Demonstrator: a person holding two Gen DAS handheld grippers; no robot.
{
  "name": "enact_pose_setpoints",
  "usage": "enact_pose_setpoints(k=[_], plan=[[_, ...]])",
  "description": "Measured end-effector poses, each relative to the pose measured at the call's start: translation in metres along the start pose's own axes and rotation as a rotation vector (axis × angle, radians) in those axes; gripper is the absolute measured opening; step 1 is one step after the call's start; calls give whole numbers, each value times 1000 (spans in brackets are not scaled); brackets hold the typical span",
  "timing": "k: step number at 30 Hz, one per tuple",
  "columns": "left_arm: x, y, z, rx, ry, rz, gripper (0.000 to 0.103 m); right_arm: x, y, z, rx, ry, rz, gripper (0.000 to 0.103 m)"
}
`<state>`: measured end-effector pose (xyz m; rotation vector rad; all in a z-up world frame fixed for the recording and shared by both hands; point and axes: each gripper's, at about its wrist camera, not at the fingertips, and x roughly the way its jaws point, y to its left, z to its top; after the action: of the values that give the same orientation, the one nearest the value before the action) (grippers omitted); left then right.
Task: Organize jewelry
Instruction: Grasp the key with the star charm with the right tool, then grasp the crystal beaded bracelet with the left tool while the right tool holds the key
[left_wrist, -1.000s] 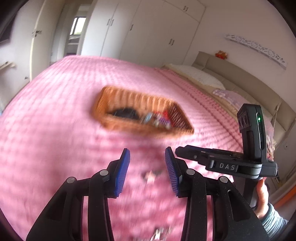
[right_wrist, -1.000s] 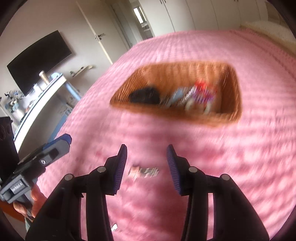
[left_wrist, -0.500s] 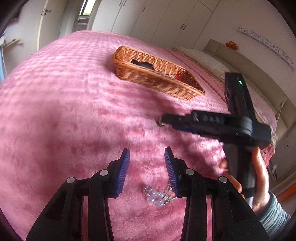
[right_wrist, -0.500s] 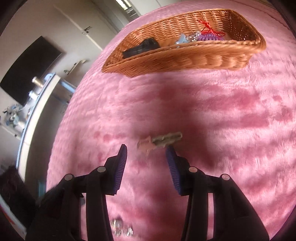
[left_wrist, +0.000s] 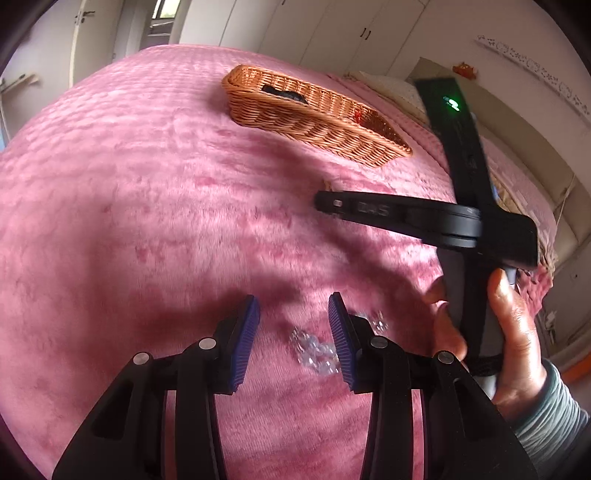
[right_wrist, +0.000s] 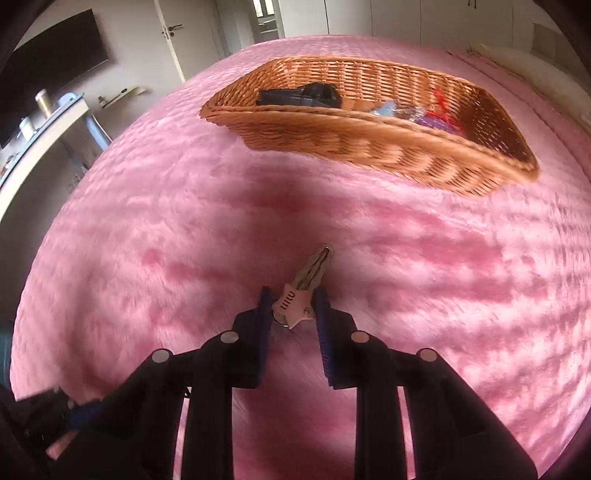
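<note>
A wicker basket (right_wrist: 369, 147) sits on the pink bedspread, holding a black item (right_wrist: 299, 96), a red cord and some beads. In front of it lies a hair clip (right_wrist: 314, 269) with a pink star end. My right gripper (right_wrist: 291, 306) is closing on that pink end, and both pads touch its sides. In the left wrist view, my left gripper (left_wrist: 293, 332) stands open low over a clear bead bracelet (left_wrist: 314, 350), which lies on the spread close to the right pad. The basket (left_wrist: 314, 122) lies farther back.
The right gripper's body (left_wrist: 461, 221) and the hand holding it (left_wrist: 517, 332) cross the right of the left wrist view. White wardrobes stand behind the bed, pillows at the right, and a desk and a wall screen (right_wrist: 55, 74) at the left.
Both grippers have sunk closer to the bedspread. The right gripper's jaws have narrowed around the hair clip's pink end. The bracelet now lies between the left pads.
</note>
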<state>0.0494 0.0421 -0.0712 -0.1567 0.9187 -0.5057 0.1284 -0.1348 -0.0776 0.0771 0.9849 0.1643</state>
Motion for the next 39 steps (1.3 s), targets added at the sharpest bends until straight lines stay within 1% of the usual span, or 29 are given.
enact_pose_setpoints(k=[4, 5, 7, 8, 9, 10, 11, 12, 16, 18, 23, 25, 27, 29, 34, 36, 37, 39], plan=[[-6, -9, -12, 15, 3, 16, 37, -20, -22, -19, -22, -11, -11, 21], [-10, -12, -17, 10, 2, 30, 37, -27, -29, -26, -29, -17, -16, 21], [-14, -16, -23, -4, -5, 35, 37, -36, -38, -38, -39, -21, -15, 21], [-15, -18, -28, -19, 0, 35, 40, -39, -41, -43, -41, -22, -9, 21], [-15, -21, -32, -30, -1, 44, 46, -43, -46, -50, -45, -24, 12, 21], [-17, -25, -36, -36, -15, 57, 48, -44, -47, -53, -46, -30, 25, 21], [-17, -29, -38, -32, -21, 63, 53, -46, -49, -58, -48, -34, 35, 21], [-15, -34, -38, -16, -20, 71, 55, -47, -50, -61, -49, -37, 40, 21], [0, -56, -33, 78, -10, 143, 56, -47, -50, -63, -41, -49, 54, 21], [7, -59, -29, 99, -6, 170, 56, -48, -53, -64, -34, -55, 63, 21], [11, -61, -27, 137, -11, 186, 56, -48, -49, -66, -49, -67, 54, 21], [13, -62, -27, 147, -16, 197, 54, -49, -49, -68, -54, -73, 52, 21], [15, -62, -26, 158, -22, 221, 36, -51, -48, -69, -63, -81, 68, 21], [14, -59, -24, 150, -30, 209, 30, -54, -47, -71, -81, -80, 86, 21], [11, -52, -24, 126, -44, 168, 28, -54, -45, -76, -133, -38, 107, 21], [11, -51, -24, 121, -50, 158, 28, -57, -49, -78, -126, -28, 117, 21], [11, -51, -24, 119, -52, 154, 28, -57, -51, -79, -117, -24, 122, 22], [10, -49, -24, 111, -56, 144, 28, -59, -54, -82, -98, -13, 134, 28]])
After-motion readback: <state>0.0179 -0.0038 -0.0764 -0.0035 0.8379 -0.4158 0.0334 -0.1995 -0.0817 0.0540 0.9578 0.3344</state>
